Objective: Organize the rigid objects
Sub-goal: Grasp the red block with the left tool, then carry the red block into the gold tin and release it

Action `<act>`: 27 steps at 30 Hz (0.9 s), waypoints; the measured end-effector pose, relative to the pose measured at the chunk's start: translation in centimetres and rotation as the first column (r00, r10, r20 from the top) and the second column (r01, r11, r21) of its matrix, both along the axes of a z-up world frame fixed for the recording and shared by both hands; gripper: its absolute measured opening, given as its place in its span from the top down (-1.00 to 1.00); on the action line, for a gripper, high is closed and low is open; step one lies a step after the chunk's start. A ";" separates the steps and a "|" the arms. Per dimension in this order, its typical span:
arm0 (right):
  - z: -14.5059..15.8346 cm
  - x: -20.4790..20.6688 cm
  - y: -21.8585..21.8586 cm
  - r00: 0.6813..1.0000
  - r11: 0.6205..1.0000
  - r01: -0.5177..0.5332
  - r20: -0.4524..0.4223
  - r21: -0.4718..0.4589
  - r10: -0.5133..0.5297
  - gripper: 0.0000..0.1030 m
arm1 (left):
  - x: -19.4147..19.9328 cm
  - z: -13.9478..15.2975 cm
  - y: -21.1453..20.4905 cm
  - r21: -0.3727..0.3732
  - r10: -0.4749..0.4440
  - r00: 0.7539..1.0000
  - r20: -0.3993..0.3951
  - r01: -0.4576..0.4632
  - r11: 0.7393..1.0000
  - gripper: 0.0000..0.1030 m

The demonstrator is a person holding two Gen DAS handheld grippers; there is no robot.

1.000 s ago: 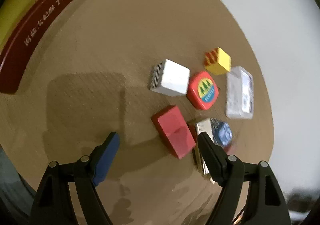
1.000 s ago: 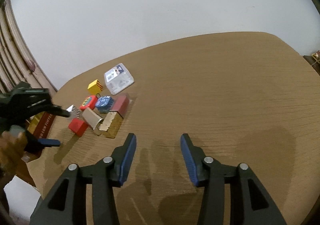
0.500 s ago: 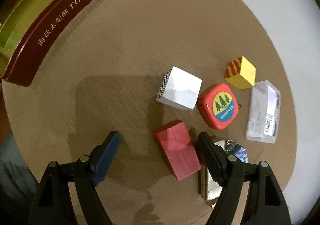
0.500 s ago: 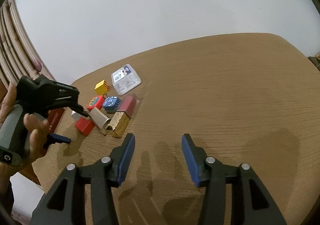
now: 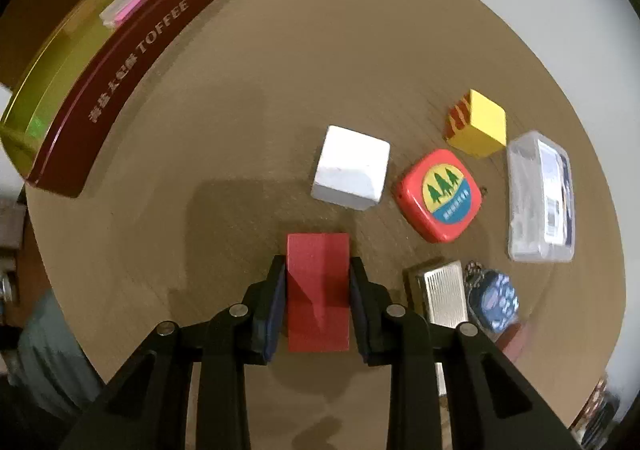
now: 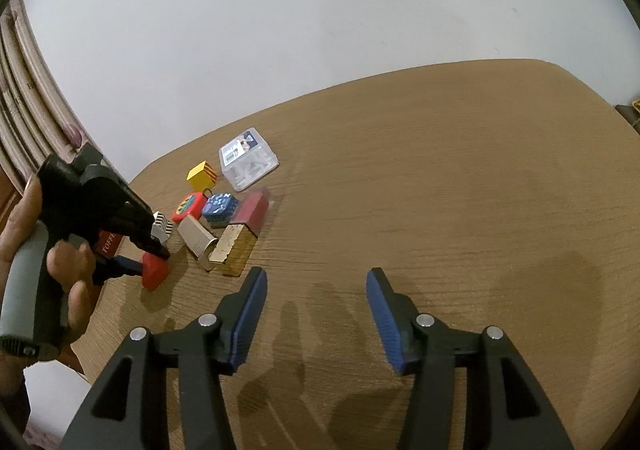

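Observation:
My left gripper [image 5: 318, 270] is shut on a red block [image 5: 318, 290], its pads against both long sides; the block sits at table level. The block [image 6: 155, 271] and left gripper [image 6: 150, 256] also show in the right wrist view. Beyond lie a white cube [image 5: 352, 172], a red tape measure [image 5: 439, 194], a yellow cube [image 5: 478, 123], a clear plastic box [image 5: 540, 197], a silver ridged case [image 5: 444, 296] and a blue keychain [image 5: 494, 300]. My right gripper [image 6: 316, 282] is open and empty above bare table, right of the pile.
An open toffee tin [image 5: 104, 61] with a pink-and-white item inside stands at the far left. A gold box [image 6: 234, 250] and a dark red box [image 6: 251, 209] lie in the pile. The table edge [image 6: 100, 314] runs close to the left of the red block.
My left gripper has moved onto the red block and shut on it; it was open beside it before. The right gripper has barely moved.

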State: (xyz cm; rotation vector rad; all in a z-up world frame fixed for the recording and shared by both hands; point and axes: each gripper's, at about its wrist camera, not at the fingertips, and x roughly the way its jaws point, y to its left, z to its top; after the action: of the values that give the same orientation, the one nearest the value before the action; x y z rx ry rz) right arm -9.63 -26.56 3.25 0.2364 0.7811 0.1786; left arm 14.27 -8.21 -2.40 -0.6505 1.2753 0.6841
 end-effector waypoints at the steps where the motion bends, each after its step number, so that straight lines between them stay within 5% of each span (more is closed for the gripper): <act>1: 0.0 0.0 -0.1 1.000 1.000 0.002 -0.001 0.001 -0.002 -0.03 | -0.1 0.0 0.2 -0.002 -0.018 1.000 0.006 0.018 1.000 0.50; 5: -0.1 0.1 -0.3 1.000 1.000 0.013 -0.004 0.010 -0.013 -0.05 | -1.7 -0.1 -1.4 -0.004 -0.149 0.989 0.023 0.149 0.989 0.49; 10: -0.3 0.4 -0.5 1.000 1.000 0.023 -0.017 0.015 -0.023 -0.05 | -4.2 1.4 -2.3 -0.025 -0.334 0.939 0.083 0.337 0.941 0.49; 16: -0.5 0.7 -0.6 0.999 0.999 0.034 -0.028 0.015 -0.033 -0.05 | -7.4 4.3 -0.4 0.019 -0.448 0.884 0.132 0.449 0.893 0.49; 20: -0.6 0.8 -0.5 0.999 0.999 0.035 -0.032 0.016 -0.034 -0.05 | -9.8 8.2 3.1 0.124 -0.485 0.861 0.152 0.470 0.874 0.49; 27: -0.7 0.7 -0.6 0.999 0.999 0.035 -0.037 0.012 -0.035 -0.06 | -11.3 9.7 17.7 0.276 -0.471 0.877 0.093 0.432 0.859 0.49</act>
State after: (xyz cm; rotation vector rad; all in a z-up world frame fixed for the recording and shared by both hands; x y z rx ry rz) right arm -8.90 -27.16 2.56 0.2654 0.8125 0.1462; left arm 2.96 9.51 7.32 -0.1763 1.1158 0.3792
